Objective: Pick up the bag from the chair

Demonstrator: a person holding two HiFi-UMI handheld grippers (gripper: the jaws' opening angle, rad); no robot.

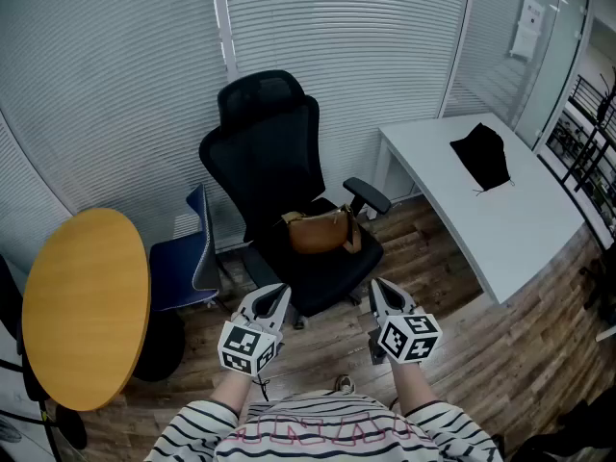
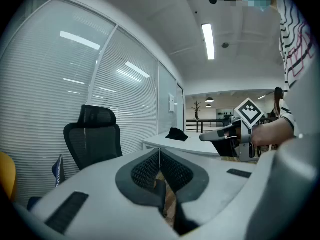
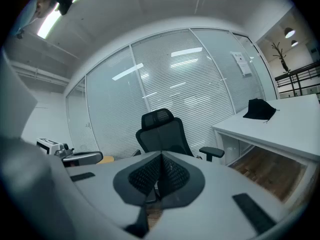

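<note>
You're at the approach, left gripper (image 1: 273,295) and right gripper (image 1: 381,291) fingers closed and empty, near the chair (image 1: 279,162); open them and reach for the bag (image 1: 320,230).

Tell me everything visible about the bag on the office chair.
The bag is small, tan-brown and leather-like, with a rounded, slouched body and a strap at its right end. It lies on the seat of the black office chair, near the backrest. Only the chair touches it; the left tool and right tool hang short of it, shut and empty.
</note>
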